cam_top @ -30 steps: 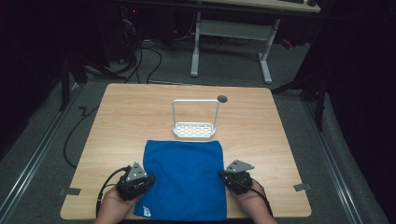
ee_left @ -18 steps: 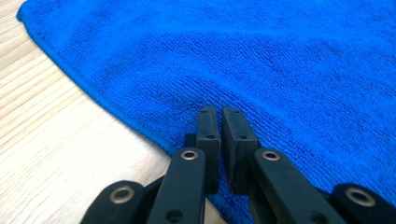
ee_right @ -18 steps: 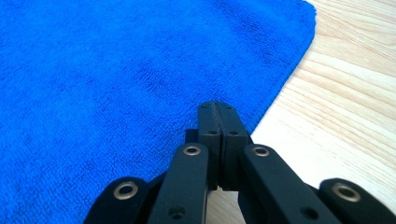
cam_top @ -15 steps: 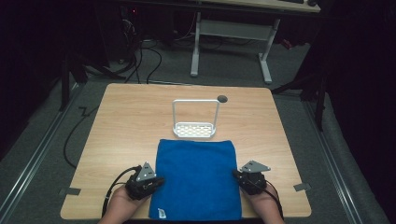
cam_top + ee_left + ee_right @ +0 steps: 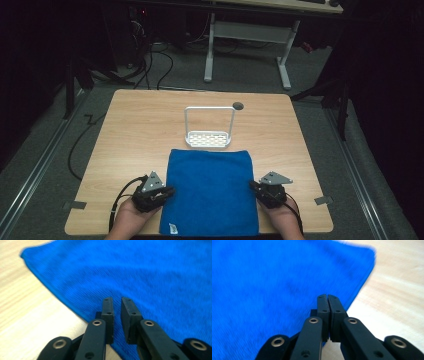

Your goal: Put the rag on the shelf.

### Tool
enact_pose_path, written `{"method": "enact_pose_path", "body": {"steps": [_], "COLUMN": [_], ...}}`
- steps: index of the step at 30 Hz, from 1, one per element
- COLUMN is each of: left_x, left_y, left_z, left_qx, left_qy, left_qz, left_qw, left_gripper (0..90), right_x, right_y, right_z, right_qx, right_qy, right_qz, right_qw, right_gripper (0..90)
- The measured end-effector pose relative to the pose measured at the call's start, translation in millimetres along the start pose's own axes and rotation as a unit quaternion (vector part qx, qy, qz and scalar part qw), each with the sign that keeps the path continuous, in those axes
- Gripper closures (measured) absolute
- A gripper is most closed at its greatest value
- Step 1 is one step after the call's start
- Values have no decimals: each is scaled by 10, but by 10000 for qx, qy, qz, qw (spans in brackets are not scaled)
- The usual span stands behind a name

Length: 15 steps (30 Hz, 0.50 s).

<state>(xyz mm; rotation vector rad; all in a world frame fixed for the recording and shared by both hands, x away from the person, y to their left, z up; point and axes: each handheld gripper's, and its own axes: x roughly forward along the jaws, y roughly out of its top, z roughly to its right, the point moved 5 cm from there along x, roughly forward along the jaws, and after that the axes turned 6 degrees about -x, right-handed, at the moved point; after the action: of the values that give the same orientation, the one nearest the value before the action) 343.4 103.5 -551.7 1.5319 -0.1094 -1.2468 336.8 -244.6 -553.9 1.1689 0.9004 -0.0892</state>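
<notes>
A blue towel (image 5: pixel 209 192) lies spread flat on the near half of the wooden table (image 5: pixel 140 130), with a small white label at its near left corner. My left gripper (image 5: pixel 167 191) rests at the towel's left edge. Its jaws have just been opening, and a narrow gap (image 5: pixel 117 300) now stands between the pads, with the blue towel (image 5: pixel 150 277) showing beyond them. My right gripper (image 5: pixel 252 186) sits at the right edge. Its pads (image 5: pixel 328 296) are pressed together over the hem of the towel (image 5: pixel 274 282), and I see no cloth between them.
A white wire rack (image 5: pixel 209 135) with a tall hoop handle stands just beyond the towel's far edge. A round cable hole (image 5: pixel 238 105) lies behind it. Tape marks (image 5: pixel 74 205) sit at the near corners. Bare wood extends to both sides and towards the far edge.
The towel has shifted a little to the right and lies wider and flatter. My right gripper moved right with its edge. The left jaws have parted slightly.
</notes>
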Motion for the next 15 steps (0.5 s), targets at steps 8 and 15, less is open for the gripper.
{"method": "enact_pose_path", "body": {"steps": [8,15], "left_x": [2,149], "left_y": [117,288], "left_z": [-108,-321], "left_qx": [-190,-329], "left_qy": [321,728], "left_qz": [272,301], "left_qw": [9989,9964], "left_gripper": [757,710], "right_x": [-66,-23], "right_y": [2,9], "right_z": [150,166], "right_qx": [335,302], "right_qy": [-121,-198], "right_qz": [256,356], "right_qw": [9990,9987], "right_gripper": [818,722]}}
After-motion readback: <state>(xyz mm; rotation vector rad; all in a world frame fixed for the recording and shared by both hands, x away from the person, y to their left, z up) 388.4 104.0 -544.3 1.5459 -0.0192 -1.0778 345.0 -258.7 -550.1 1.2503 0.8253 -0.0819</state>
